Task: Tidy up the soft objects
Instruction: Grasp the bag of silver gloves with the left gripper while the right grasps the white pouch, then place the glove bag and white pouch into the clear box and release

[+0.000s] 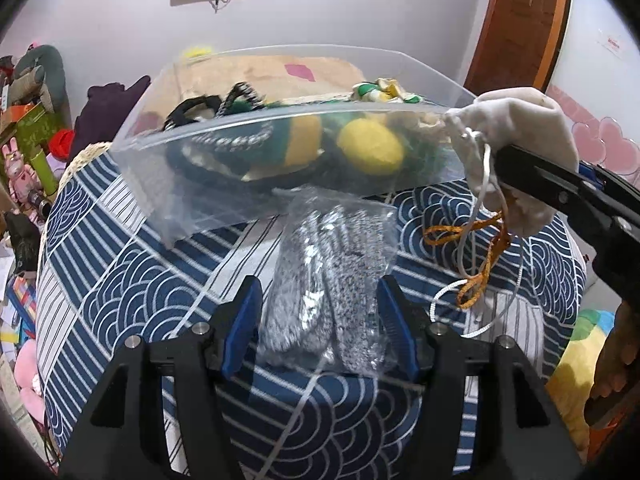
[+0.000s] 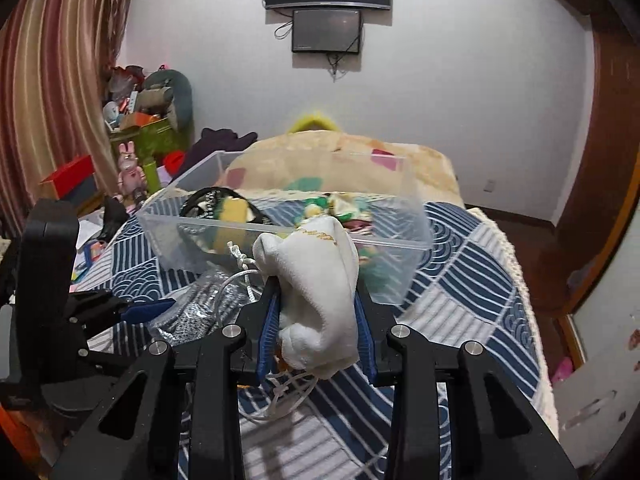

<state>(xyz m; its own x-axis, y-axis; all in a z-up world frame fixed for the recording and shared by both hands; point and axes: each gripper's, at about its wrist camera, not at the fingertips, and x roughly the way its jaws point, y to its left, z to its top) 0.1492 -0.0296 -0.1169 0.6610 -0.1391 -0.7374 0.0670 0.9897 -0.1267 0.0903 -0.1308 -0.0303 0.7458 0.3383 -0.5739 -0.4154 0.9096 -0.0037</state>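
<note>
We are clamping the white drawstring pouch (image 2: pixel 316 292) in the right gripper (image 2: pixel 318 332), whose blue pads are pressing in on both of its sides in the lower centre of the right wrist view. In the left wrist view the same pouch (image 1: pixel 524 140) is showing at the right of the frame, level with the near right corner of the clear plastic bin (image 1: pixel 224 184), with its white cord and an orange cord (image 1: pixel 480 256) dangling below it. The bin is sitting on the bed (image 1: pixel 132 264) (blue wave-patterned cover) in the upper middle of the frame, and it is already holding soft things, among them a yellow ball (image 1: pixel 370 146). The left gripper (image 1: pixel 320 320) is hanging released, jaws spread wide at either side of a clear bag of grey knit fabric (image 1: pixel 332 276), which is lying on the bed just in front of the bin; we cannot tell whether the pads are touching the bag.
</note>
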